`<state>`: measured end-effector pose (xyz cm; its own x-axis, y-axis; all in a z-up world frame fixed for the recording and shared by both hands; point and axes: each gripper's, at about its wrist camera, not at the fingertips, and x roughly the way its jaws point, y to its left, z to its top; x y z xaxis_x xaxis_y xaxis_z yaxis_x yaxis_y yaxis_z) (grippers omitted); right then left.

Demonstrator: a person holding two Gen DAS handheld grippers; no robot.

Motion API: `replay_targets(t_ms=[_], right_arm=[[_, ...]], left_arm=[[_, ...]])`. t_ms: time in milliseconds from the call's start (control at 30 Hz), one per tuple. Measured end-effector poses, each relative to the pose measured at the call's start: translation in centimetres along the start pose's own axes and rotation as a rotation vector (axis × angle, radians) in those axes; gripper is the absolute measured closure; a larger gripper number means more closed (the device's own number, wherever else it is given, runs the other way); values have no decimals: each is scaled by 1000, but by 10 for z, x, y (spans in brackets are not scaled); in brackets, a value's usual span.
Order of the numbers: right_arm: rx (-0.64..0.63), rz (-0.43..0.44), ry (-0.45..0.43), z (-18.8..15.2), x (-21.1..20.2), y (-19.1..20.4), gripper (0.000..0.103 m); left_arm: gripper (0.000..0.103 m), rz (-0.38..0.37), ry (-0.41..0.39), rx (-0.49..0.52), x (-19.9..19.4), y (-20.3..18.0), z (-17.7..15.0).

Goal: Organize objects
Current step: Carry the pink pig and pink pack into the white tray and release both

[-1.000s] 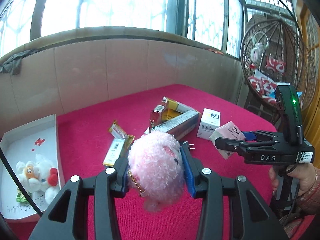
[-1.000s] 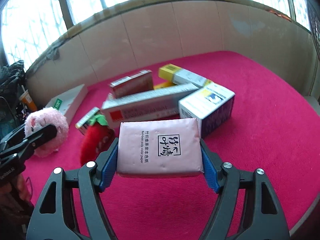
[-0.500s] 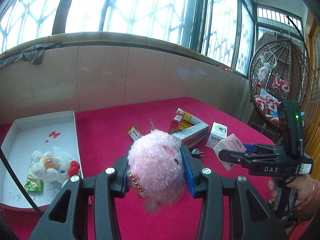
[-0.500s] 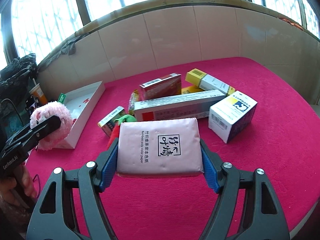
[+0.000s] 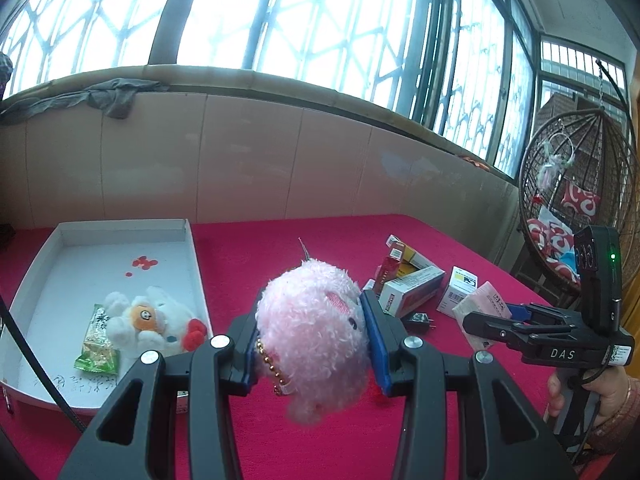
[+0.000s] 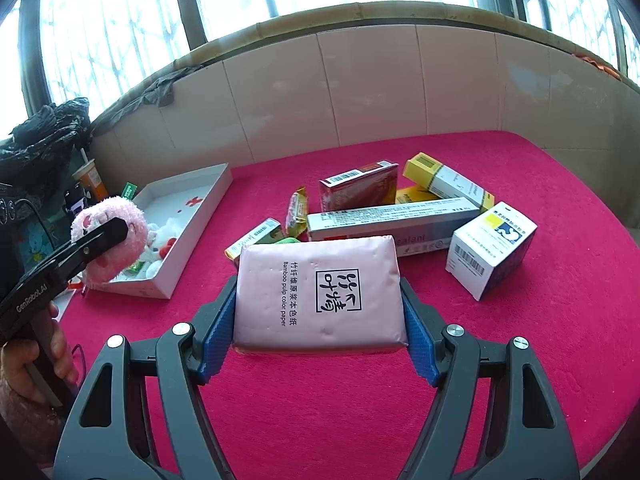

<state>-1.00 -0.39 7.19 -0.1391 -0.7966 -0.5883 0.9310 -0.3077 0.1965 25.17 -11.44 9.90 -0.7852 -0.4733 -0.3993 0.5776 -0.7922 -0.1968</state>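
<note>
Both claws have swung toward the white tray [image 5: 192, 248] since a second ago. Our left claw [image 5: 314, 344] clamps the pink plush [image 5: 316, 332] near the tray's edge; our right claw [image 6: 318, 320] grips the tissue pack [image 6: 320, 292] above the counter [image 6: 540, 340]. Next, we judge, the plush goes over the rim, then release.

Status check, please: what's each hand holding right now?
Left gripper shut on pink plush. Right gripper shut on tissue pack. White tray open ahead.

White tray [image 6: 188, 240] lies left of box pile [image 6: 400, 216]; plush toy [image 5: 152, 320] inside.
</note>
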Motion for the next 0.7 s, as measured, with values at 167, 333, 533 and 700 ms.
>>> replay_targets(t_ms=[167,333,533,700], right_arm=[[-4,7,7,0,2,5,29],[-16,7,2,3,2,10,29],[-49,22,4,9,8,25,29],[-86,41,7,12,13,41,29]], left_arm=[[60,9,-5,-15,-3,7,-3],[60,17,-16,-35,-6,15,-2],[60,36,-29,-59,-11,27,-3],[60,57,-36,-84,-15,39,-6]])
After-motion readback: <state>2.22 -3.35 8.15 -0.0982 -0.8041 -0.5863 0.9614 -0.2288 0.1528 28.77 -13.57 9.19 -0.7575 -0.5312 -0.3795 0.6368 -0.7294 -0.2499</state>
